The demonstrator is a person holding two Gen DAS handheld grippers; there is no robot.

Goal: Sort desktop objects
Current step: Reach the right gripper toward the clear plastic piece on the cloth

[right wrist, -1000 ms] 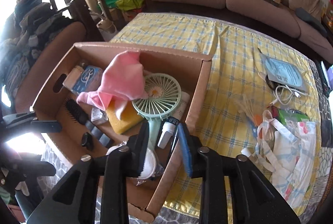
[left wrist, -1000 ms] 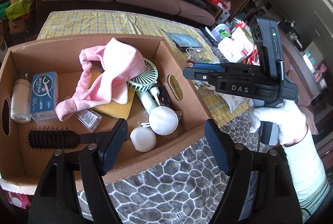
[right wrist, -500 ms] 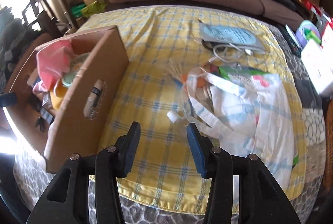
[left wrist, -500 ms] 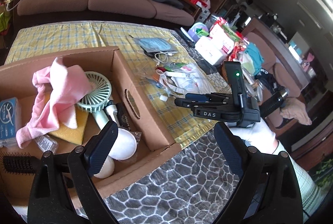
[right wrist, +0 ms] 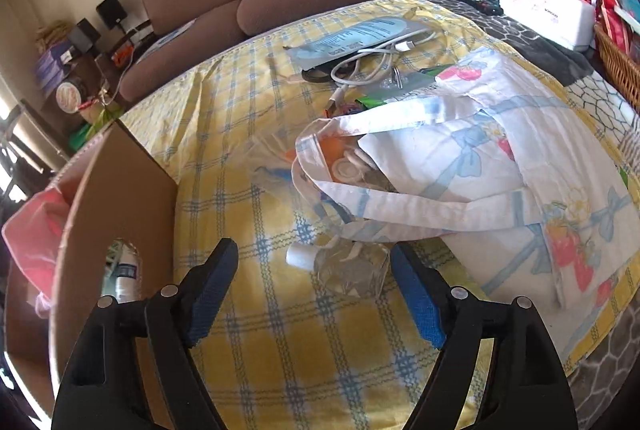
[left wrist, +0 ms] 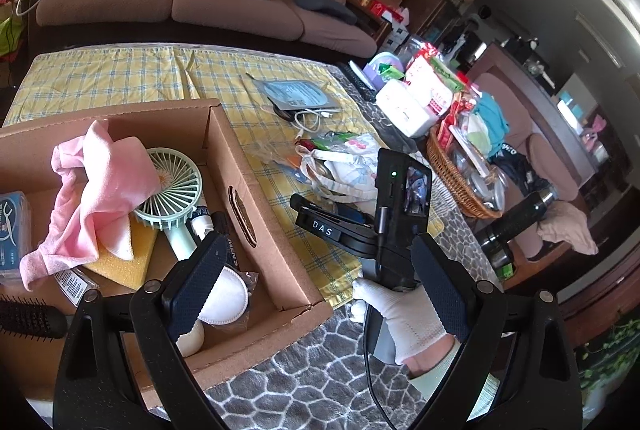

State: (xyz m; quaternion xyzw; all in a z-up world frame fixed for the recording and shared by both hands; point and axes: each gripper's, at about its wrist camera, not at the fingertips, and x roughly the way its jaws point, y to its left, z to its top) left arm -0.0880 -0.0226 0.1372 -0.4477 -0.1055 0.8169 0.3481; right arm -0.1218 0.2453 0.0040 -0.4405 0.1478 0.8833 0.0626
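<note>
Near the table's front edge, your right hand-held gripper (right wrist: 314,296) is opening around a clear bottle (right wrist: 340,266); left hand-held gripper (left wrist: 316,294) spread, empty. Box (left wrist: 260,214) half-filled; bag (right wrist: 500,170), cable (right wrist: 372,64) remain.

The right tongs (right wrist: 314,294) are opening above a bare strip of yellow checked cloth (right wrist: 248,134) on the tabletop, with nothing pressed between the pads. This strip is narrow: the wall of the cardboard box (right wrist: 116,186) closes it on the left, and the floral fabric bag (right wrist: 500,166) closes it on the right. A small clear bottle (right wrist: 340,264) lies just ahead, touching the bag straps. Toward the far edge, a white cable (right wrist: 372,64) and a flat pouch (right wrist: 360,38) block the way. The left tongs (left wrist: 316,286) stand wide over the box's near corner, where the box inside is crowded.
</note>
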